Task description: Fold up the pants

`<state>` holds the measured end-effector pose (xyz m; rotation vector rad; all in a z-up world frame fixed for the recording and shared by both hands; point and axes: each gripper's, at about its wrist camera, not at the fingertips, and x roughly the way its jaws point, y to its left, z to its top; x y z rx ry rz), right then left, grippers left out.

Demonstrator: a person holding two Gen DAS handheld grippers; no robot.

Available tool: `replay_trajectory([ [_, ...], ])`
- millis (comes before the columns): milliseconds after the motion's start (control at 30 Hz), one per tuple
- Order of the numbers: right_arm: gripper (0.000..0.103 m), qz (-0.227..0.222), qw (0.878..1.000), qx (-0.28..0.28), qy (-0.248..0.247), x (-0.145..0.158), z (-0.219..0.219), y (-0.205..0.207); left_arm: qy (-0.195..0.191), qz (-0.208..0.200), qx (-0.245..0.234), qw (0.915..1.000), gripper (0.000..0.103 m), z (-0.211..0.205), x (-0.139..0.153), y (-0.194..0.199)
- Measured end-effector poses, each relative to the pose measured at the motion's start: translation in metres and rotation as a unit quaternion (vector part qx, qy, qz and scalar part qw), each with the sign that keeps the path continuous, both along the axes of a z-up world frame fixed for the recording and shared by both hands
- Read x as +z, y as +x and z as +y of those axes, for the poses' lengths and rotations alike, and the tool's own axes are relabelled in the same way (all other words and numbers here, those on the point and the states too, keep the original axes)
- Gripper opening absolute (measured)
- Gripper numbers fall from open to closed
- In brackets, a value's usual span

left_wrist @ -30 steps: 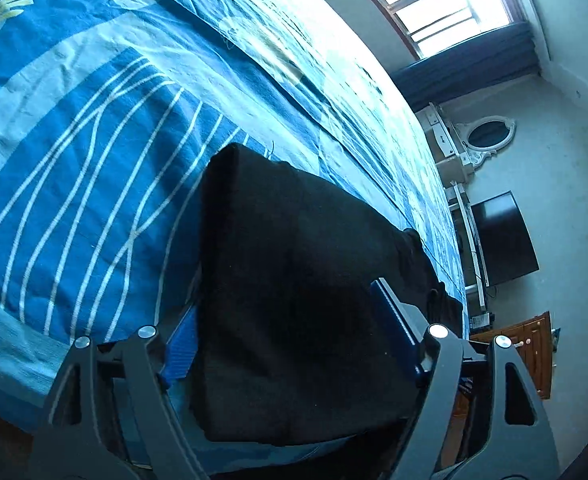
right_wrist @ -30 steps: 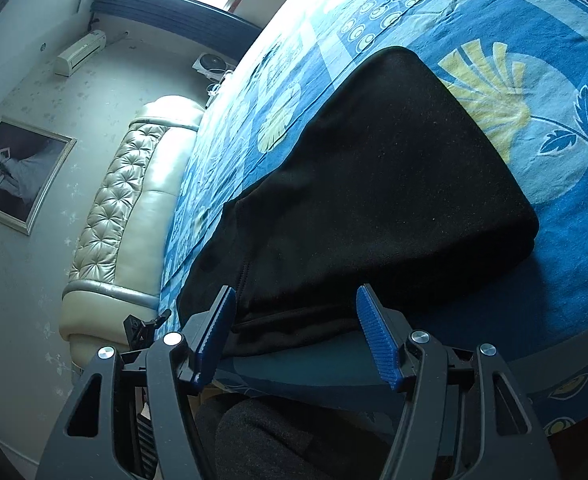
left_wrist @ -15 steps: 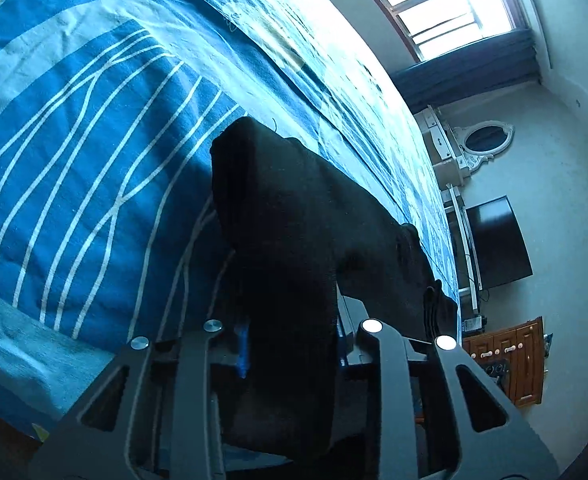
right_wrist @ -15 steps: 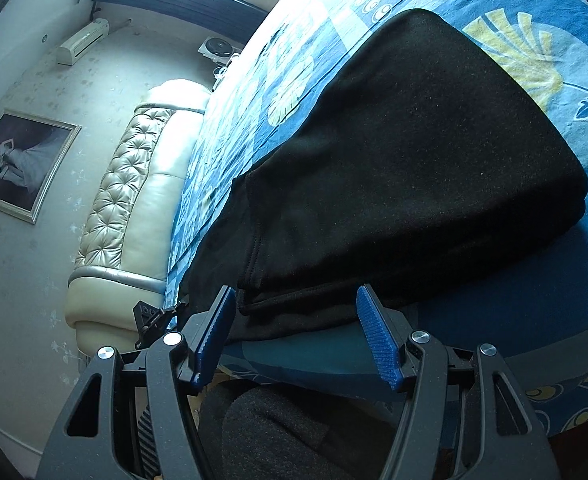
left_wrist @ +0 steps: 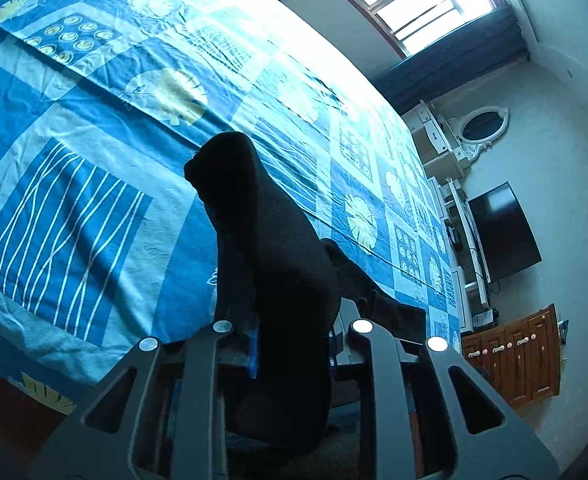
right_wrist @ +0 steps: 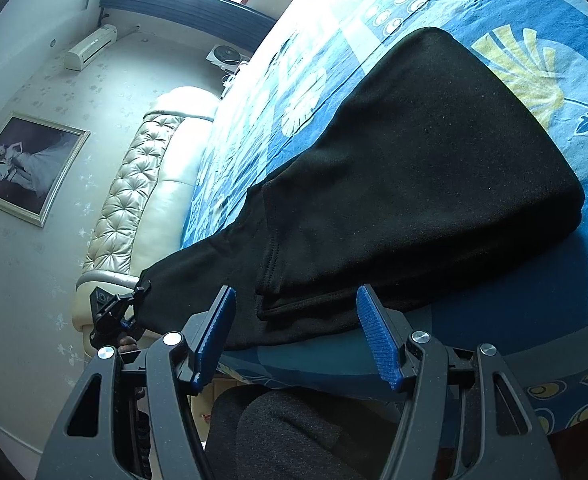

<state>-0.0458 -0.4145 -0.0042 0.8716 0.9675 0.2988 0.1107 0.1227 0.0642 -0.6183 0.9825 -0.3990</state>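
The black pants (right_wrist: 414, 184) lie folded on the blue patterned bedspread (right_wrist: 534, 308), near its front edge. My left gripper (left_wrist: 294, 344) is shut on one end of the pants (left_wrist: 277, 264) and holds that end lifted off the bed; the cloth bunches up between the jaws and hides the pads. In the right wrist view the left gripper (right_wrist: 113, 312) shows at the far left, holding the stretched end. My right gripper (right_wrist: 296, 332) is open, its blue pads (right_wrist: 376, 336) either side of the pants' near edge, with nothing held.
A cream tufted headboard (right_wrist: 133, 196) stands at the bed's left end in the right wrist view. A television (left_wrist: 502, 232), a white dresser with an oval mirror (left_wrist: 482, 124) and a wooden cabinet (left_wrist: 522, 356) stand beyond the bed. The person's dark-clothed leg (right_wrist: 294, 436) is below the right gripper.
My left gripper closed on the end of the pants and lifted it off the bed. My right gripper stayed open and moved slightly closer to the pants' near edge.
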Motion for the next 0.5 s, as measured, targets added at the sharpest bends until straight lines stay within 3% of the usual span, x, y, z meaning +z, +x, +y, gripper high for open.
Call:
replay_trajectory([
  [133,0.074,-0.011,1.000,-0.020,-0.019,0.005,-0.003,-0.004,0.028,-0.027,-0.027,0.9989,0.021,-0.047,0.028,-0.005],
  [233,0.078,-0.009,0.999,-0.040,-0.003,0.003,-0.010,-0.005,0.067,-0.051,-0.057,0.9948,0.021,-0.091,0.042,-0.010],
  [500,0.086,-0.004,0.996,-0.093,-0.002,0.003,-0.030,-0.011,0.110,-0.063,-0.120,0.9846,0.021,-0.194,0.043,-0.018],
])
